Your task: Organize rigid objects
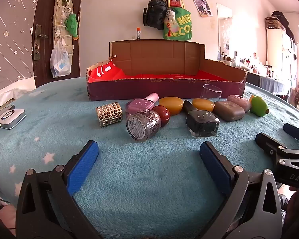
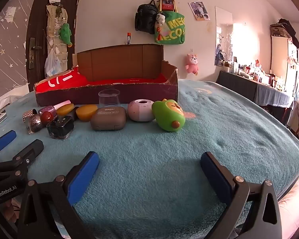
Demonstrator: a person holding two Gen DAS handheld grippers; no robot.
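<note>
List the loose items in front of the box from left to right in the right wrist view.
Studded cuff → glitter polish bottle → black polish bottle → grey case → pink round gadget → green avocado toy.

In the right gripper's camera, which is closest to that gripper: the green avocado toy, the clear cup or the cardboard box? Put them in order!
From the right gripper:
1. Green avocado toy, just right of centre.
2. Clear cup, behind the row, left of centre.
3. Cardboard box, at the back.

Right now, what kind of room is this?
Probably a bedroom at home: a fuzzy blue star blanket covers the surface, bags hang on the wall, and a pink plush toy hangs nearby.
</note>
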